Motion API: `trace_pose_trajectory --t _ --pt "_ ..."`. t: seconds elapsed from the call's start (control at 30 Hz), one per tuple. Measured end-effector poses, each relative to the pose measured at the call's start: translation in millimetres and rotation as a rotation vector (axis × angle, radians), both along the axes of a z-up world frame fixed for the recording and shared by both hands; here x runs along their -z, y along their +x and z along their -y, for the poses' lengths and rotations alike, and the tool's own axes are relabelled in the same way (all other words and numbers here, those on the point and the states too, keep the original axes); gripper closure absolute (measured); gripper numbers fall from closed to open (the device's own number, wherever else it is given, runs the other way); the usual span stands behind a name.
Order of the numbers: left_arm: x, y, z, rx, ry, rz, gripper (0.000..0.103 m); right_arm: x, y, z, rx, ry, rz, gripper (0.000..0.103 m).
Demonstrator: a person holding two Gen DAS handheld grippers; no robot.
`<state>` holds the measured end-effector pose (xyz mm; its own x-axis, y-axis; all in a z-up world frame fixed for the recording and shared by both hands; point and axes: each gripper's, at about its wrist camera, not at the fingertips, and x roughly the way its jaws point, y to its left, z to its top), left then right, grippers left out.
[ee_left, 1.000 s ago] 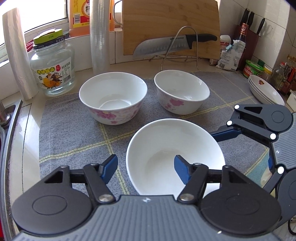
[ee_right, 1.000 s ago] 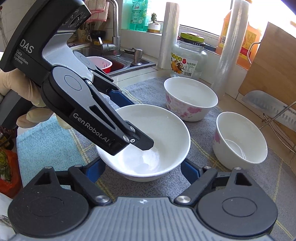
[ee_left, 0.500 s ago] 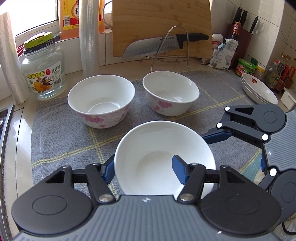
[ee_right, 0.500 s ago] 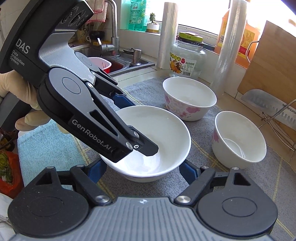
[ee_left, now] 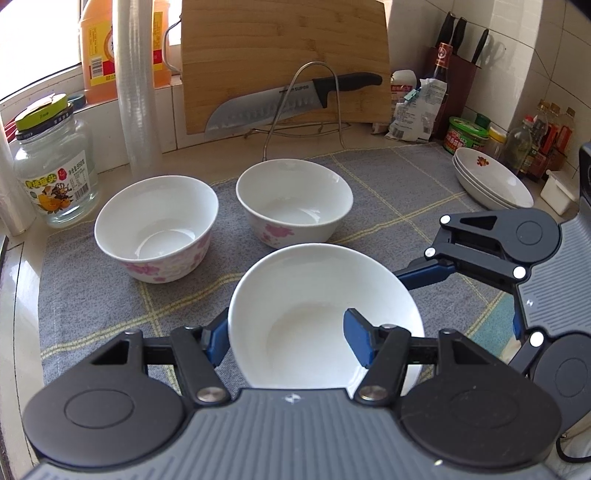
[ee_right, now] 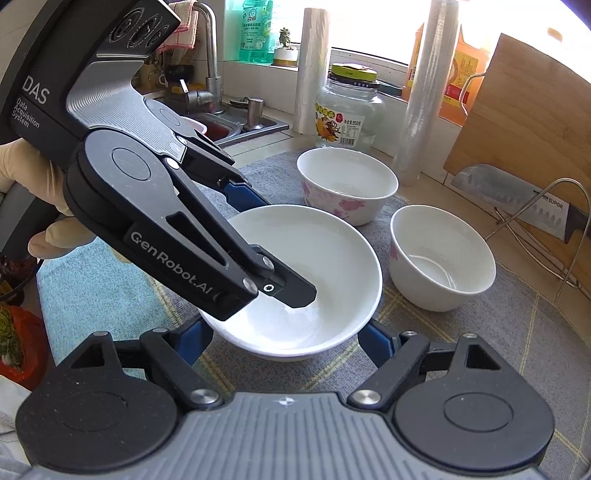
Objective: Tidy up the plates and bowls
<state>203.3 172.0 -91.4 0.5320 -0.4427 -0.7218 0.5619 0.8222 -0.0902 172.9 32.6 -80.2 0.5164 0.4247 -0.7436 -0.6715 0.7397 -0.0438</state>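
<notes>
**A lived-in home kitchen**

This is a household kitchen. A steel sink [ee_right: 236, 123] with a tap [ee_right: 208, 55] sits at the table's far left corner, dish soap [ee_right: 255, 29] on the sill behind it. A bamboo cutting board [ee_left: 284, 62] leans against the tiled wall with a kitchen knife [ee_left: 291, 101] on a wire rack. A knife block [ee_left: 461, 66], sauce bottles [ee_left: 543, 136], a glass jar [ee_left: 55, 166] and an oil jug [ee_left: 99, 48] line the far edge, and flowered bowls [ee_left: 155, 229] stand on a grey cloth [ee_left: 92, 288].

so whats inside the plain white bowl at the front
No food or liquid shows inside the plain bowl. One finger of the left tool reaches inside over the rim, its partner outside. That finger hides part of the near inner wall.
</notes>
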Motion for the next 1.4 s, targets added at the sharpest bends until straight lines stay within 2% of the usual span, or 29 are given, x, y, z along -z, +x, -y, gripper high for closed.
trace_pose_trajectory --t 0.7,1.4 --pt "-1.7 7.5 86.0 0.183 -0.015 0.008 0.041 -6.9 -16.6 79.9 0.177 -0.020 0.003 0.015" --pt "10.7 29.7 162.0 0.322 -0.008 0.005 0.041 1.6 -6.8 141.2 0.340 -0.039 -0.011 0.015"
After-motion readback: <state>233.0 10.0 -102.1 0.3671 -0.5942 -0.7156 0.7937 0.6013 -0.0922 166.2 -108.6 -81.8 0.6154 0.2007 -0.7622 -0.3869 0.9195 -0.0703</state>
